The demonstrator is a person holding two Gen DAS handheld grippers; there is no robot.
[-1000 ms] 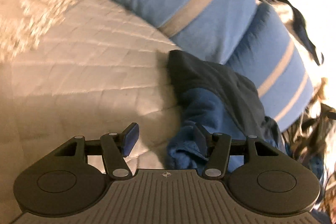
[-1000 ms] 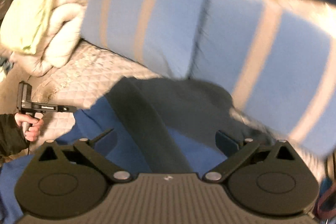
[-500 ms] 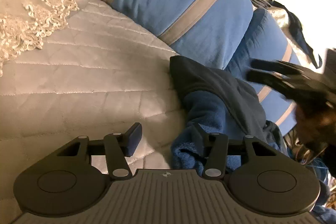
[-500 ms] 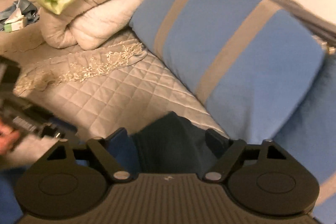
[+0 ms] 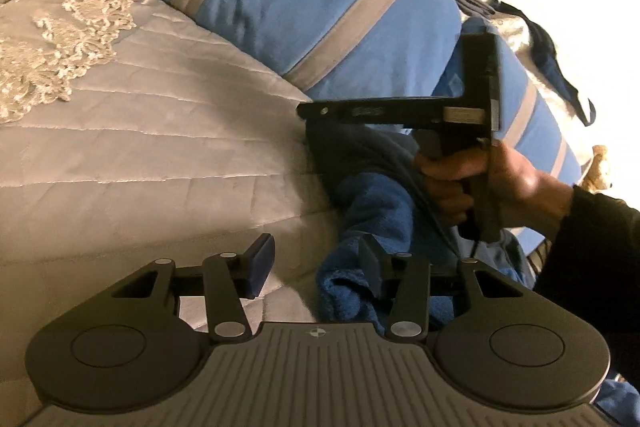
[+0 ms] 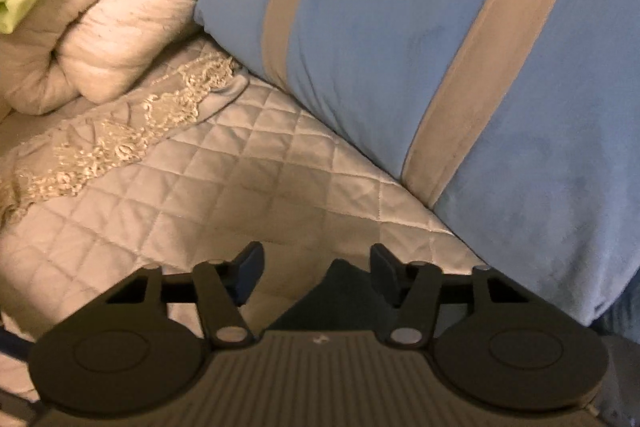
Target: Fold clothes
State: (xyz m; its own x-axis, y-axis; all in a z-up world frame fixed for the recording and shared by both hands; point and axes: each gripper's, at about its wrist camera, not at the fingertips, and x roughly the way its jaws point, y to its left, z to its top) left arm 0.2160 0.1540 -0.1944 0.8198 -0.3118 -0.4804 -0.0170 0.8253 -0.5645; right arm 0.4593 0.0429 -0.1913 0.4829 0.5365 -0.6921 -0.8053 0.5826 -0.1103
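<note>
Now beside the garment (image 5: pixel 372 203), the right hand-held gripper (image 6: pixel 316 267) is closing over its half-hidden dark corner; left hand-held gripper (image 5: pixel 316 259) closing too.

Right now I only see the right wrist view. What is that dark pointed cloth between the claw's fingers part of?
Observer: The left wrist view shows it is a corner of a dark-edged blue garment, bunched on the quilted bedspread.
Operator: Who holds this claw?
Observer: A hand in a dark sleeve holds it. The right claw, closing with that corner between its fingers, reaches over the garment's far end.
Operator: And the other claw?
Observer: The left claw is closing too, with the garment's near edge between its fingers, against one finger only.
</note>
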